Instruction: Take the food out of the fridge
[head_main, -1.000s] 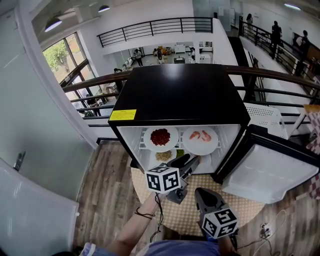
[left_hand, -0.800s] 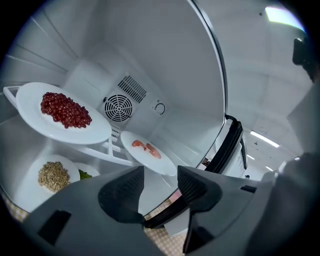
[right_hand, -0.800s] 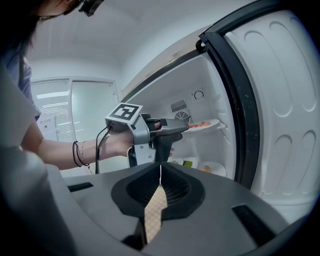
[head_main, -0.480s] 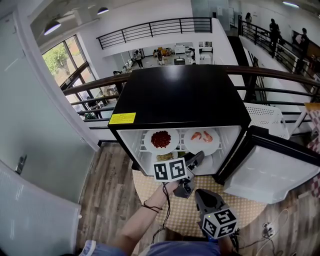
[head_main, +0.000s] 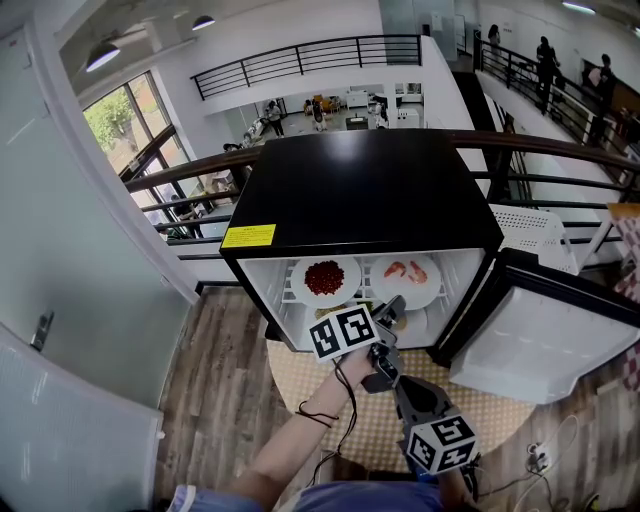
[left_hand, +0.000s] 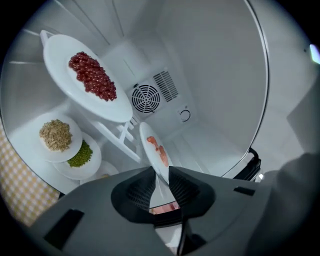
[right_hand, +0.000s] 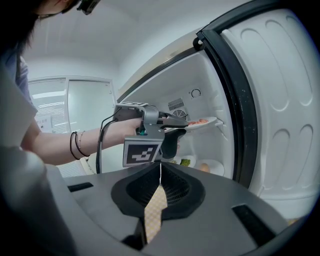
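Note:
The black mini fridge (head_main: 360, 190) stands open. On its upper shelf sit a plate of red beans (head_main: 325, 278) and a white plate of shrimp (head_main: 405, 275). My left gripper (head_main: 392, 310) reaches into the fridge, and its jaws are closing on the near rim of the shrimp plate (left_hand: 156, 150), which fills the gap between the pads. In the left gripper view the gripper (left_hand: 161, 172) is rolled, so the shelf looks tilted. My right gripper (head_main: 405, 385) hangs back outside the fridge, shut (right_hand: 160, 167) and empty. It looks at the left gripper (right_hand: 182, 125).
The lower shelf holds a plate of brown grain (left_hand: 56, 135), a plate of green beans (left_hand: 82, 154) and another dish. The fridge door (head_main: 545, 345) swings out to the right. A checked round mat (head_main: 370, 420) lies on the wood floor in front.
My left gripper has moved forward into the fridge and rolled. Its jaws, wide before, have come in around the shrimp plate's rim. The right gripper has stayed put.

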